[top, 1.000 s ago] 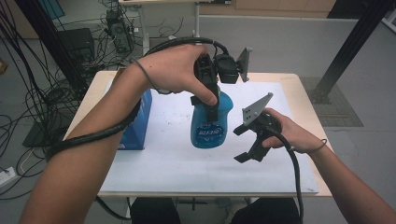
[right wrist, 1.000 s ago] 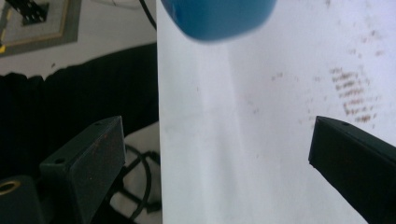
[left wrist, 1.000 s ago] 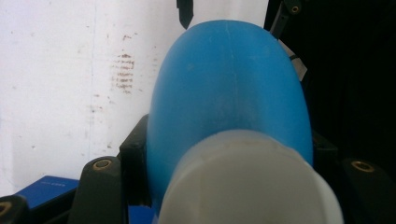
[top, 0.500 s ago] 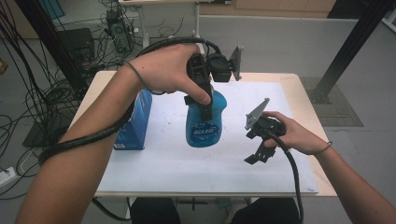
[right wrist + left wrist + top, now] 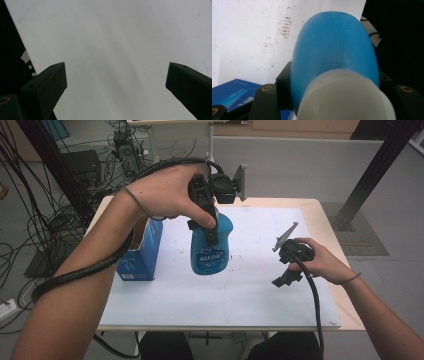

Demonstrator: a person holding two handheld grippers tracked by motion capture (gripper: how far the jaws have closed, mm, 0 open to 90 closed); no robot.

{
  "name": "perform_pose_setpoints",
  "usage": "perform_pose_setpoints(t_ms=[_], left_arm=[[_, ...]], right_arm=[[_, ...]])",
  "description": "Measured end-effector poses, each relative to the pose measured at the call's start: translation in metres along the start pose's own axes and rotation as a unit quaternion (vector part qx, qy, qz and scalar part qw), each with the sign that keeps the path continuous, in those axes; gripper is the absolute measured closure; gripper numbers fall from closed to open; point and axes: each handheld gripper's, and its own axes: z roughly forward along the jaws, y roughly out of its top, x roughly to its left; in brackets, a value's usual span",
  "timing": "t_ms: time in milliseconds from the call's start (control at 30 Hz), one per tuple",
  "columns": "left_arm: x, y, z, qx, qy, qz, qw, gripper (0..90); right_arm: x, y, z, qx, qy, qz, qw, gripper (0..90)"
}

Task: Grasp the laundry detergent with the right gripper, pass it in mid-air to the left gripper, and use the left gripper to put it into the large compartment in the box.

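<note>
High view: left gripper (image 5: 210, 227) clamped on blue bottle (image 5: 211, 247) lifted above white sheet (image 5: 250, 285), blue box (image 5: 142, 255) alongside; left gripper view: white cap (image 5: 344, 97) between pads, smooth neck judged liable to slip; right gripper view: right gripper (image 5: 116, 85) agape, empty.

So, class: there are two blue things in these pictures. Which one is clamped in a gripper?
The blue bottle, clamped near its white cap by the left gripper. The blue box rests untouched on the table.
</note>
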Motion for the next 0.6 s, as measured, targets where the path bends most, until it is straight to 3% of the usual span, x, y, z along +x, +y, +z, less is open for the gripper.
perform_pose_setpoints(t_ms=[100, 267, 400, 533, 600], left_arm=[[0.002, -0.002, -0.001, 0.002, 0.004, -0.010, 0.9999, 38.0], [0.010, -0.005, -0.005, -0.004, 0.012, -0.051, 0.9986, 38.0], [0.018, -0.008, -0.009, -0.007, 0.027, -0.089, 0.9957, 38.0], [0.030, -0.012, -0.015, -0.016, 0.033, -0.137, 0.9899, 38.0], [0.034, -0.014, -0.017, -0.013, 0.035, -0.145, 0.9887, 38.0]], right_arm=[[-0.007, -0.004, 0.003, 0.007, -0.005, 0.017, 0.9998, 3.7], [-0.011, -0.009, 0.007, 0.016, -0.010, 0.028, 0.9994, 4.0], [-0.012, -0.009, 0.008, 0.017, -0.011, 0.031, 0.9993, 3.9], [-0.013, -0.009, 0.008, 0.015, -0.013, 0.030, 0.9994, 3.8], [-0.014, -0.009, 0.009, 0.014, -0.014, 0.031, 0.9993, 3.8]])
